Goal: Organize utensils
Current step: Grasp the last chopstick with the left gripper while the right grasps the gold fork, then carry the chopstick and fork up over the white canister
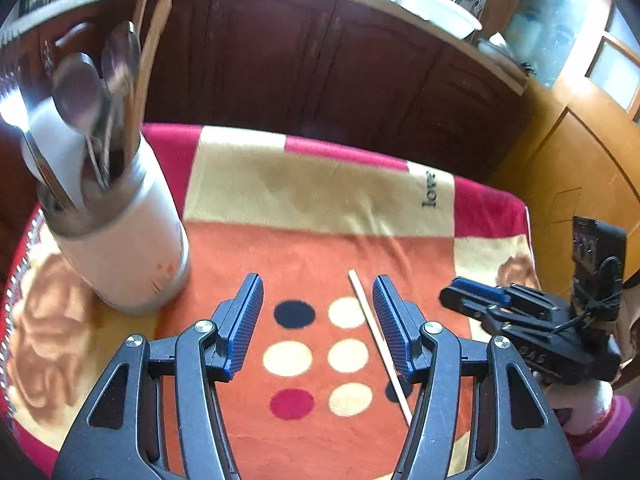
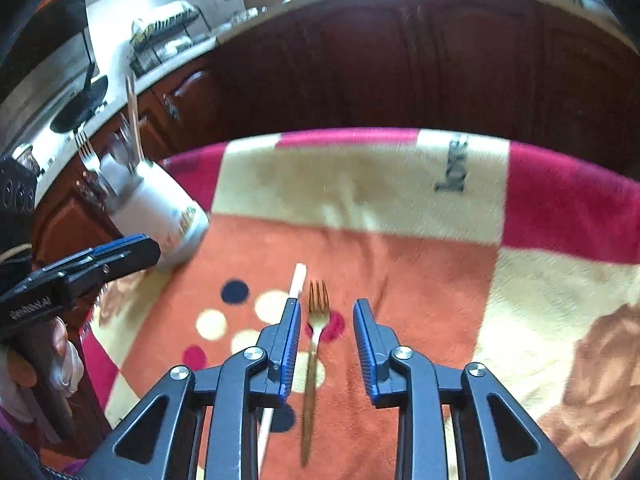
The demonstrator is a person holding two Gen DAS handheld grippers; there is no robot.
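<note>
One gold fork (image 2: pixel 315 344) on the blanket between the wide-open right gripper (image 2: pixel 327 312) fingers.

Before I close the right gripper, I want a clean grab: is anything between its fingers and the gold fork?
Nothing visible. The right gripper is open with the fork lying between its jaws on the blanket. The chopstick lies outside the left finger.

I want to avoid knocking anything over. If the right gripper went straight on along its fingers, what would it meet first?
Probably the gold fork, which lies on the blanket between the open fingers of the right gripper. Beyond its tines only blanket shows, though height above it is unclear.
</note>
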